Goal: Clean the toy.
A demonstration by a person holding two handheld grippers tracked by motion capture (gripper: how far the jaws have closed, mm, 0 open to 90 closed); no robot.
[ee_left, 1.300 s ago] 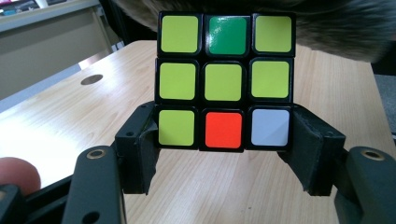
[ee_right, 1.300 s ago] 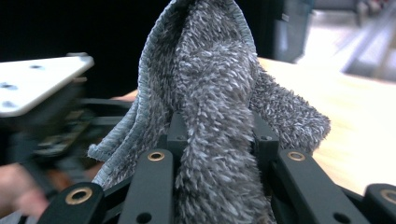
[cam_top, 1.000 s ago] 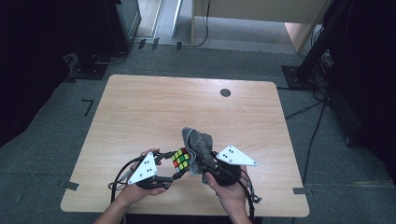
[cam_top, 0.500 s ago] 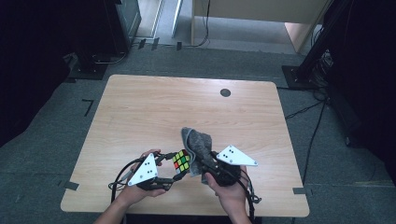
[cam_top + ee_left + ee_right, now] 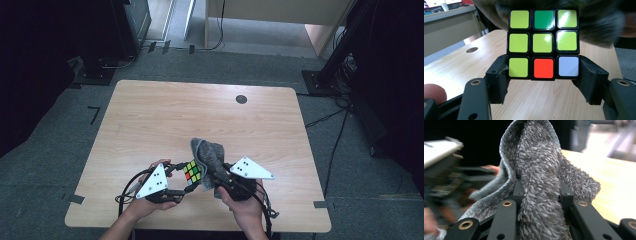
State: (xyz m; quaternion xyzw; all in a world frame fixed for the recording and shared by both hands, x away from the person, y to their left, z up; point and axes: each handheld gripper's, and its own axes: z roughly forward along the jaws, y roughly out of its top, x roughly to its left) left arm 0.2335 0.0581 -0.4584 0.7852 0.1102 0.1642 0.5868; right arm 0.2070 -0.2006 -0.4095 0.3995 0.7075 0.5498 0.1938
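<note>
A colour cube (image 5: 193,172) (image 5: 543,43) with mostly yellow stickers on the face toward its camera is clamped between the jaws of my left gripper (image 5: 186,181) (image 5: 543,75), held just above the table near its front edge. My right gripper (image 5: 216,177) (image 5: 540,195) is shut on a bunched grey fluffy cloth (image 5: 209,156) (image 5: 537,170). The cloth rises from those jaws and lies against the cube's right and far side. The two grippers face each other, close together.
The wooden table (image 5: 170,115) has a round dark grommet (image 5: 241,99) near its far edge. Cables (image 5: 265,212) trail from the grippers over the front edge. Dark stands and equipment ring the table on the grey floor.
</note>
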